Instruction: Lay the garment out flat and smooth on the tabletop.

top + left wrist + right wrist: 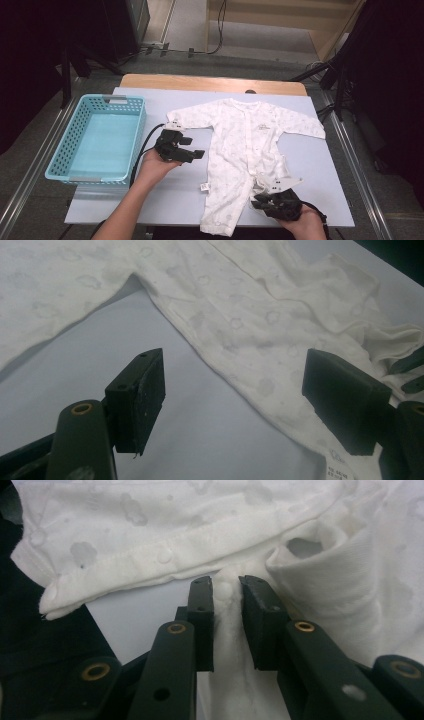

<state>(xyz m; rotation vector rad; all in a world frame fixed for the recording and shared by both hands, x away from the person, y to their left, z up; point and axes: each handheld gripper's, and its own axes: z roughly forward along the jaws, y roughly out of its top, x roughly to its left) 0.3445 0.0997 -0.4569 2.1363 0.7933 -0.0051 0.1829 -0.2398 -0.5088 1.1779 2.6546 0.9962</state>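
A white baby romper lies spread face up on the pale table, sleeves out and legs toward me. My left gripper hovers beside the romper's left flank, below its left sleeve. In the left gripper view its jaws stand wide apart over bare table, with the romper's edge running between and beyond them; nothing is pinched. My right gripper sits at the bunched right leg near the front edge. In the right gripper view its pads press on a raised fold of the romper's white fabric.
A light blue plastic basket stands at the table's left side, nothing in it. A wooden strip runs along the far edge. A small tag hangs off the romper's left leg. Dark stands and cables flank the table.
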